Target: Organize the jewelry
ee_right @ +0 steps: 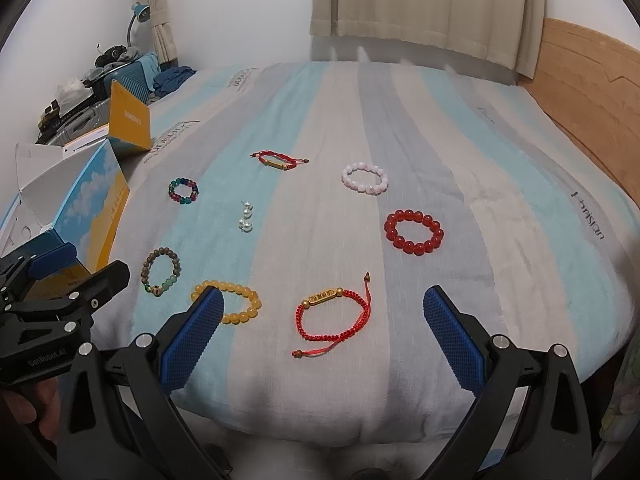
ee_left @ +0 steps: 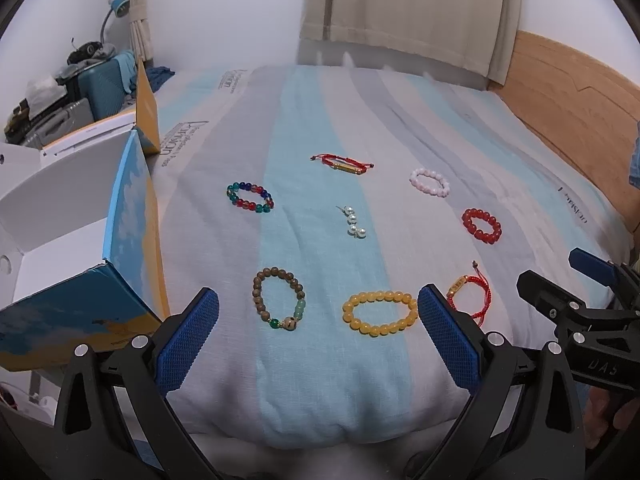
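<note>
Both of my tools, left gripper (ee_left: 318, 332) and right gripper (ee_right: 324, 336), are hanging wide open and empty over the striped bedspread (ee_right: 500, 208), where yellow bead bracelet (ee_left: 379, 312), red cord bracelet (ee_right: 334, 320) and pearl earrings (ee_left: 354, 222) are lying apart beside the open box (ee_left: 60, 216).

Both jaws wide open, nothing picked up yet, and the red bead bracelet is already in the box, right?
Not the last part. The red bead bracelet lies on the bedspread, far from the open box, as the right wrist view shows. Both jaws are wide open, nothing picked up.
</note>
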`<state>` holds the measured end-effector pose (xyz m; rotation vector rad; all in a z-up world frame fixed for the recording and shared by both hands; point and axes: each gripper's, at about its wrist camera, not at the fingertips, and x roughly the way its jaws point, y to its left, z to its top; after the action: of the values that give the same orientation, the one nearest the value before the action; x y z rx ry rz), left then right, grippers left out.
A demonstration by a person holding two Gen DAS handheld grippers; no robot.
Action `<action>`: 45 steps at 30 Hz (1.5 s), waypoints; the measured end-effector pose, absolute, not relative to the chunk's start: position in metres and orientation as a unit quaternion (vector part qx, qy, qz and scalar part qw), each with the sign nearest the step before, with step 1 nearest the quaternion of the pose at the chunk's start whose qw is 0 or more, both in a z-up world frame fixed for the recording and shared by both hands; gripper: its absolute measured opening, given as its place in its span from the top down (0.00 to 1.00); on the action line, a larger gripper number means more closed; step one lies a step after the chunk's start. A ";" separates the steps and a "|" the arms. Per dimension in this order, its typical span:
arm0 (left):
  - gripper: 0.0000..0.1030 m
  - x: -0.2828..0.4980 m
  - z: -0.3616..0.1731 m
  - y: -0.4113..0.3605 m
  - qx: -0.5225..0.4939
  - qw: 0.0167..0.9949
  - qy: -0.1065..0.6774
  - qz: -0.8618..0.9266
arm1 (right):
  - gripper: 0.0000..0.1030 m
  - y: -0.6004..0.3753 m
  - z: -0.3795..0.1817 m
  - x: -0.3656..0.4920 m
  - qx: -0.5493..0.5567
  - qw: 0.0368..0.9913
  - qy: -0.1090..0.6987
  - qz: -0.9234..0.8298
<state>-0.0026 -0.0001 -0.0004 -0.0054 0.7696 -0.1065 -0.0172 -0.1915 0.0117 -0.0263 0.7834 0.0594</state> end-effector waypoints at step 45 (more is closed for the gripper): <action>0.06 -0.007 -0.001 0.005 -0.003 0.928 0.369 -0.052 | 0.07 -0.190 0.010 -0.019 -0.013 0.923 0.382 0.027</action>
<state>-0.0074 0.0053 -0.0008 -0.0054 0.7571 -0.1072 -0.0190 -0.1904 0.0103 -0.0266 0.7850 0.0560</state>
